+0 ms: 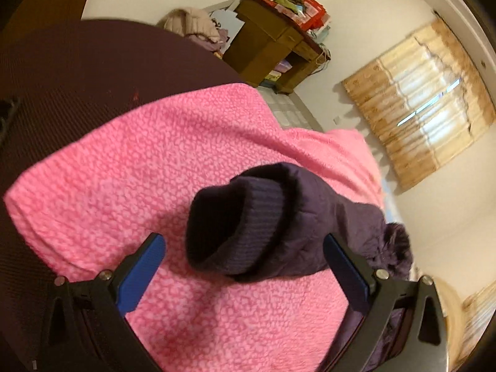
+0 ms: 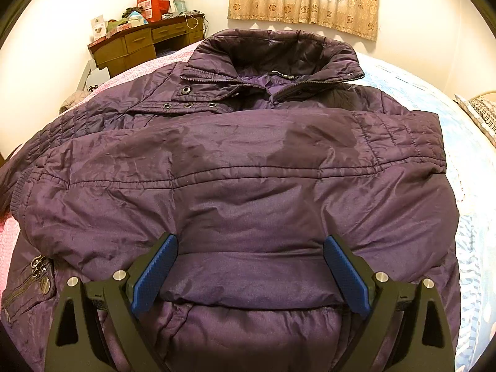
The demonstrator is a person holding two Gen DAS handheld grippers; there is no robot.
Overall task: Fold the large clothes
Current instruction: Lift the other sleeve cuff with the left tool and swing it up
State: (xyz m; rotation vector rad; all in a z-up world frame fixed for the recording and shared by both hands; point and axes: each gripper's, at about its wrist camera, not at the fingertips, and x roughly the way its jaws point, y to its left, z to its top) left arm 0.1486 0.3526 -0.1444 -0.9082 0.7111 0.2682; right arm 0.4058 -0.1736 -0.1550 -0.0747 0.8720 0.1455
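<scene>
1. Here, my left gripper (image 1: 245,266) has its jaws spread wide, holding nothing; the ribbed knit cuff (image 1: 238,217) of the purple jacket's sleeve (image 1: 334,217) sits between and just ahead of the blue pads (image 1: 141,271), its dark opening turned toward me. I cannot tell whether the right pad touches the sleeve.
2. That sleeve lies across a pink fleece blanket (image 1: 139,167), which fills the ground beneath my left jaws.
3. My right gripper (image 2: 249,274) is likewise open and empty, its jaws straddling a puffed fold of the purple jacket (image 2: 248,161) near the hem.
4. The jacket lies front up on the bed (image 2: 471,204), collar (image 2: 279,52) at the far end, hem nearest my right jaws, and one sleeve is folded across the chest from the right side to the left.
5. A zip pull (image 2: 38,263) shows at the jacket's lower left, beside the left finger of my right gripper.
6. Beyond the bed stand a cluttered wooden desk (image 2: 139,46) and a patterned curtain (image 2: 303,0).
</scene>
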